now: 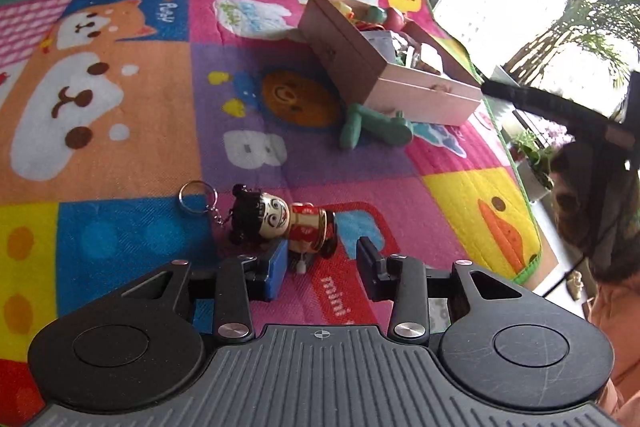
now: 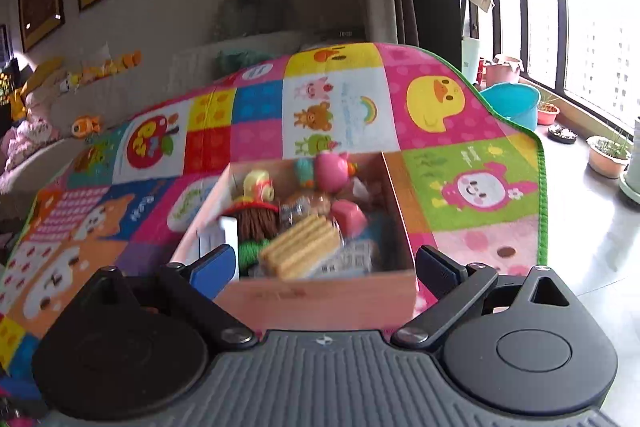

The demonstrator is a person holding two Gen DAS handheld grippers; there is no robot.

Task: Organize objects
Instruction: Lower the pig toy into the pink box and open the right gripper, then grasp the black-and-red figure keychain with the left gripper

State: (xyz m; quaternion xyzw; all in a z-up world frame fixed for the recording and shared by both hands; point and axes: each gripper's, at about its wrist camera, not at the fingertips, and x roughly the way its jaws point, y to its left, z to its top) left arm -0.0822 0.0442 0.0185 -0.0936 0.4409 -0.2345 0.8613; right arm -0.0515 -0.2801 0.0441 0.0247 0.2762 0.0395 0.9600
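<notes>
Closing in on the doll keychain [image 1: 280, 223] with the left gripper [image 1: 322, 267], jaws narrow, pads either side of its feet, not yet pressing. Lying flat on the play mat [image 1: 120, 131], well short of the pink box [image 1: 404, 83], green toy [image 1: 376, 127] just beside that box. Hovering over the box, right gripper [image 2: 324, 267] spread wide and empty. Pick-up step, apparently; next, squeeze on the body, lift, carry to the box.

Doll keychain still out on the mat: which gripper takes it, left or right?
Left. The left gripper already has the doll keychain at its open fingers. The right gripper hangs empty over the box.
</notes>
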